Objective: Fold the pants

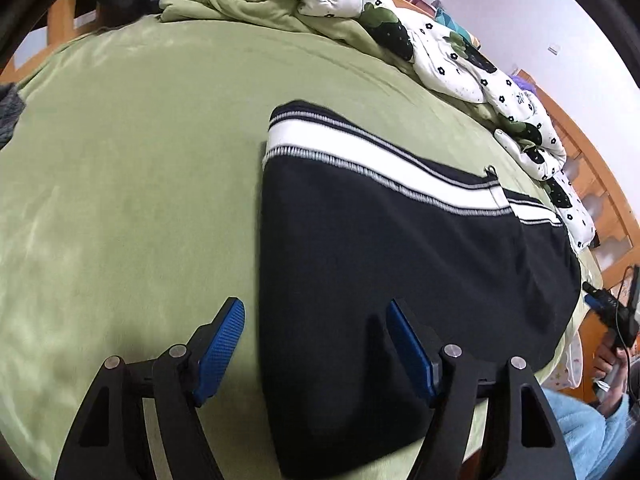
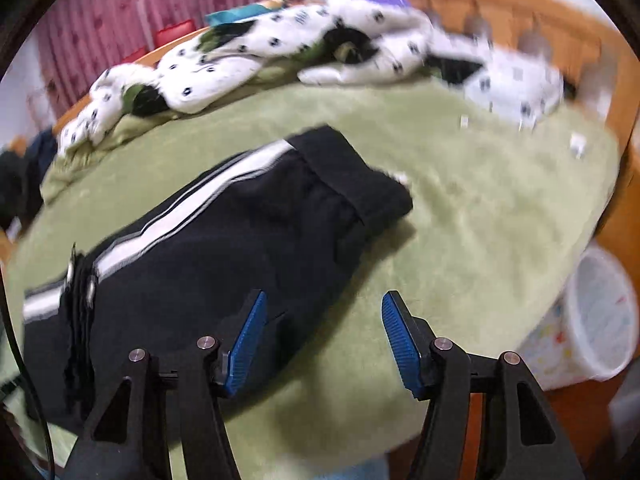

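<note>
Black pants (image 1: 380, 240) with white side stripes lie folded on the green bed sheet (image 1: 132, 184). My left gripper (image 1: 315, 307) hovers open over their left end: the left finger stands above bare sheet and the right finger above the black cloth, with the pants' edge running between them. In the right wrist view the pants (image 2: 240, 240) stretch from the lower left to the waistband (image 2: 356, 176) at centre. My right gripper (image 2: 325, 298) is open beside their near edge, its left finger over the cloth and its right finger over the sheet. Nothing is gripped.
A crumpled white quilt (image 1: 452, 52) with black flowers lies along the far side of the bed. A wooden bed frame (image 2: 520, 8) rises behind it. A white bin (image 2: 592, 312) stands off the bed at the right. A person's hand (image 1: 608, 360) and light blue sleeve show at the bed's edge.
</note>
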Tool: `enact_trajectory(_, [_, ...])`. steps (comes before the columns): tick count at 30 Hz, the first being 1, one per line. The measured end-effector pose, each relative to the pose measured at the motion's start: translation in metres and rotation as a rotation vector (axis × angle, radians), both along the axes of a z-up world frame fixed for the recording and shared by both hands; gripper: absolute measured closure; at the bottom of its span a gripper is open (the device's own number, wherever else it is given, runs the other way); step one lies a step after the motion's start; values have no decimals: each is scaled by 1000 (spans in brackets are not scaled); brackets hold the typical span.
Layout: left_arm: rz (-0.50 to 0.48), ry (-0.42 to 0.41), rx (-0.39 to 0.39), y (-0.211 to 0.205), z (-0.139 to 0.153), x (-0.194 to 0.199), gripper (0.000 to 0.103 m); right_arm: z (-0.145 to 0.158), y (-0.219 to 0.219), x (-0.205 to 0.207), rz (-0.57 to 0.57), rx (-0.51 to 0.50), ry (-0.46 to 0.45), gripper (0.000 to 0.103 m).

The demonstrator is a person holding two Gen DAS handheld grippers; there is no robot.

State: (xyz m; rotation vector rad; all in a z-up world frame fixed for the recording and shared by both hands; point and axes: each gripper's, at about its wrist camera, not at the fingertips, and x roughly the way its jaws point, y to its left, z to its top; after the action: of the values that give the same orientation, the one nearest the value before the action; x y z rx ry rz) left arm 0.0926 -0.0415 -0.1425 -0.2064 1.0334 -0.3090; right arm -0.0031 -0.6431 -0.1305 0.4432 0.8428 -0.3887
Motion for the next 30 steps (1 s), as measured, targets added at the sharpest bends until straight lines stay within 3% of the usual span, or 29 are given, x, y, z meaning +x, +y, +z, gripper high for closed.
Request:
enact_trajectory(3, [-5, -2, 26, -4, -1, 17, 32, -17, -20, 11, -22, 111, -41, 44])
enact_trajectory(8, [-11, 49, 0, 1, -14, 45, 32, -46, -37, 33, -21, 253, -67, 44])
enact_trajectory(12, [-12, 58, -74, 5, -24, 65, 34, -52, -39, 45, -27, 255, -131, 44])
enact_trajectory(13, [-15, 60, -87, 4, -25, 68, 42, -52, -41, 49, -34, 253, -136, 44])
enact_trajectory(14, [-18, 63, -106, 2, -26, 72, 58, -53, -42, 52, -58, 254, -138, 48])
enact_trajectory(16, [-24, 76, -134, -1, -26, 75, 75, -48, -39, 54, -75, 227, -144, 59])
enact_trajectory(17, [-19, 62, -133, -1, -22, 74, 90, -42, -33, 55, -59, 181, -147, 65])
enact_trajectory(18, [-33, 32, -132, -3, -15, 69, 92, -30, -24, 54, -39, 123, -163, 69])
enact_trajectory(23, [-34, -67, -117, -11, 22, 59, 93, 33, 5, 55, -8, 68, -279, 76])
enact_trajectory(27, [-33, -99, -201, -2, 55, 68, 93, 92, 51, 70, 56, -62, -320, 77])
enact_trajectory(30, [-39, -105, -313, 23, 76, 78, 93, 129, 83, 84, 95, -75, -373, 78])
